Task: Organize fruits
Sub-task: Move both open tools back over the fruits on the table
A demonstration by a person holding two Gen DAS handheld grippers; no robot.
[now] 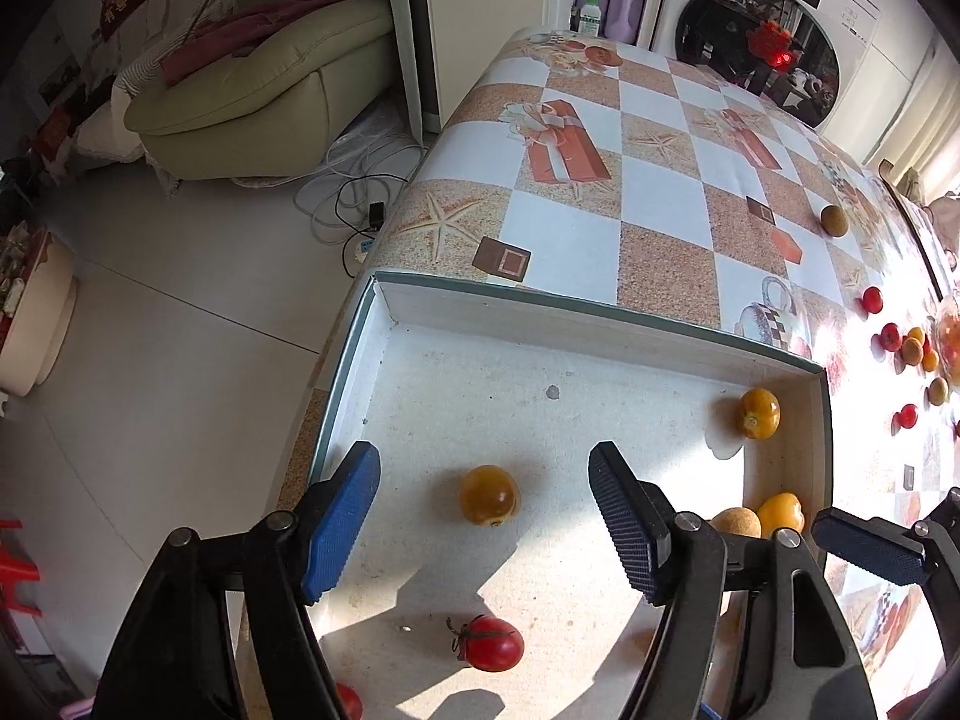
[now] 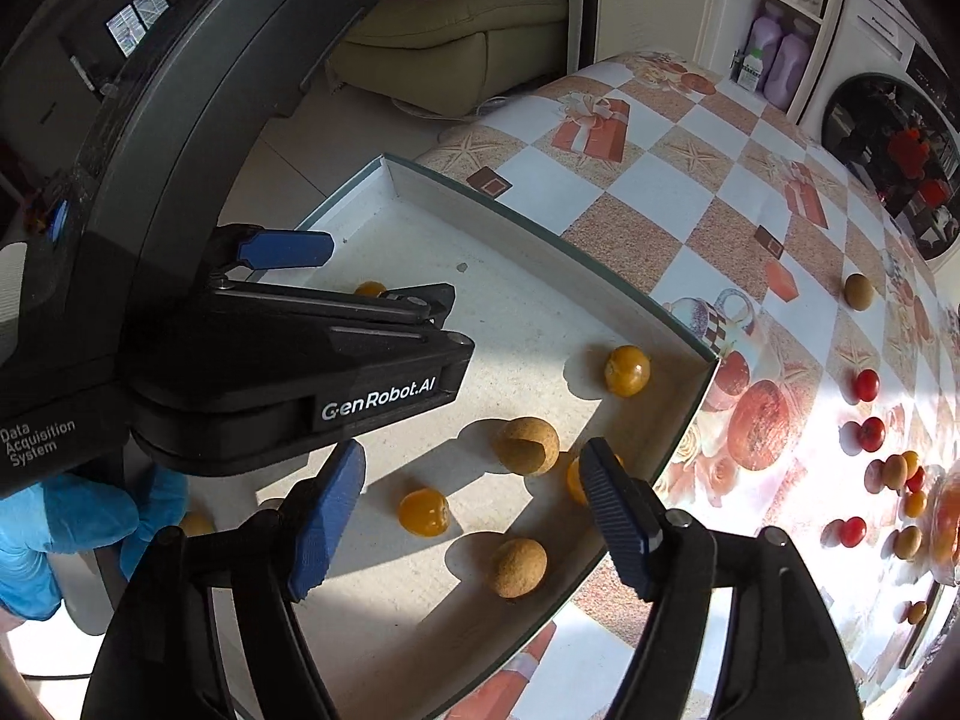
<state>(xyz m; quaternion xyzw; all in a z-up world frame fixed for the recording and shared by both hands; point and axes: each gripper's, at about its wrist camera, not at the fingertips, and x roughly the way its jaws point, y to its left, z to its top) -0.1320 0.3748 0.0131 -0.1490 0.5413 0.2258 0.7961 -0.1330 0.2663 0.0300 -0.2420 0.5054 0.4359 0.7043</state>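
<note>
The fruits are lying in two groups: several are already sitting in the shallow cardboard box (image 1: 600, 306) at the near-left corner of the table, and more are waiting loose on the tablecloth (image 1: 564, 228) far to the right. Inside the box, a glossy yellow tomato (image 1: 489, 495) is resting just ahead of the left gripper (image 1: 485, 516), a red tomato (image 1: 491, 642) with a green stem is lying nearer, and another yellow one (image 1: 759, 413) is sitting by the far-right wall. In the right wrist view, two rough tan round fruits (image 2: 528, 445) (image 2: 519, 567) are lying close to the box's right wall.

The tomatoes are likely light, thin-skinned, slick and easy to bruise or send rolling, so a gentle pinch across the widest middle would probably suit them. The tan fruits are looking matte and firmer, likely offering better grip.

Both grippers are hovering over the box with jaws spread wide and nothing between them; the right gripper (image 2: 474, 507) is showing ribbed blue pads (image 2: 327, 516). The box is stiff white card with a teal rim and a speckled floor. The tablecloth is a smooth, shiny checked print, where the loose red fruits (image 2: 867, 385) may roll easily.
</note>
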